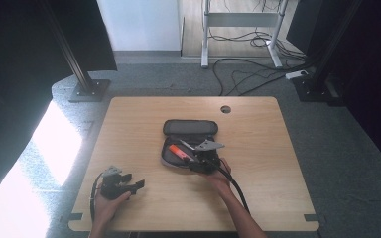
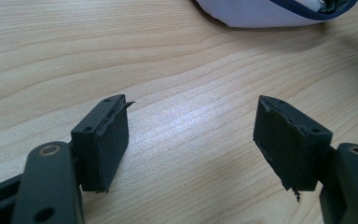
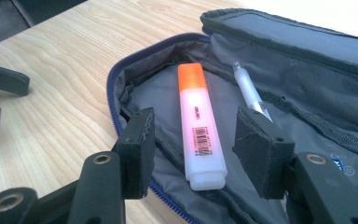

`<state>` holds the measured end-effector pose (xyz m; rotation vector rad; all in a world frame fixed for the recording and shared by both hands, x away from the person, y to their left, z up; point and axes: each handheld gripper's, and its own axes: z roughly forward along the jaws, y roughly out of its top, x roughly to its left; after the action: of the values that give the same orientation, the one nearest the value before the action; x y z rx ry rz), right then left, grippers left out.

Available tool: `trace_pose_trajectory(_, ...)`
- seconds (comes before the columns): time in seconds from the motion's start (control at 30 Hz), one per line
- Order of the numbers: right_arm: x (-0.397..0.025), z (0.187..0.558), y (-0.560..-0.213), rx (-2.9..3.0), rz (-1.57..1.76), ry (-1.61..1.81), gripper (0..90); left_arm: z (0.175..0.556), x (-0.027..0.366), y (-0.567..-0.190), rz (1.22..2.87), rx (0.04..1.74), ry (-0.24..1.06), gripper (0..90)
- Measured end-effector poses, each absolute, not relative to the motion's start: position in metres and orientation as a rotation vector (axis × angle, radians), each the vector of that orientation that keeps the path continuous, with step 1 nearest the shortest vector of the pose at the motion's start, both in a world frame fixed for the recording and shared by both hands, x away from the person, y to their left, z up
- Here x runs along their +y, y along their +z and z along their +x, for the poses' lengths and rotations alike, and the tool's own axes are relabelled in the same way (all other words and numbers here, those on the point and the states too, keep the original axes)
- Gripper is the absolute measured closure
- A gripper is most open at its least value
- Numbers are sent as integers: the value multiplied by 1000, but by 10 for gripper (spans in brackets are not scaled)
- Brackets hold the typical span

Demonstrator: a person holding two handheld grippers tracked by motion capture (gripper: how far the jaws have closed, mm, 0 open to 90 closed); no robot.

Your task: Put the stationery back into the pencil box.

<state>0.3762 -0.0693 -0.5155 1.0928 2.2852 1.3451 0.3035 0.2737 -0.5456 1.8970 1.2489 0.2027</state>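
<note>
1. Right gripper view shows the right gripper [image 3: 193,149] with its jaws wide apart and nothing between the pads; it hangs over the open dark grey fabric pencil case with a blue zipper edge [image 3: 135,88].
2. Inside this case lies the orange-capped translucent plastic highlighter [image 3: 200,135], flat on the grey lining, with the orange cap at the far end and the blunt end near the jaws.
3. The long axis of the highlighter runs almost straight away from the gripper, so the two pads stand on its two long sides. I judge that the jaws only need to go down and close across the narrow body.
4. A thin clear plastic pen [image 3: 249,91] lies just beside the highlighter, on the side of the right pad. The pad could catch it, so some care is needed.
5. High view shows the left gripper [image 1: 140,185] near the front edge of the light wooden table [image 1: 268,148], well apart from the case; its jaws are also wide and hold nothing.
6. The right gripper is clearly nearer, so I think the pick belongs to it.
</note>
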Motion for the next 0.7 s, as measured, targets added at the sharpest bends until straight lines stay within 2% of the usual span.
trace_pose_trajectory(0.3, -83, 358, -511, 2265, 1091, 1353, 470, 299, 268, -543, 1912, 1222, 205, 270)
trace_pose_trajectory(0.7, -121, 330, -508, 2213, 1101, 1384, 468, 296, 266, -541, 1916, 1217, 214, 269)
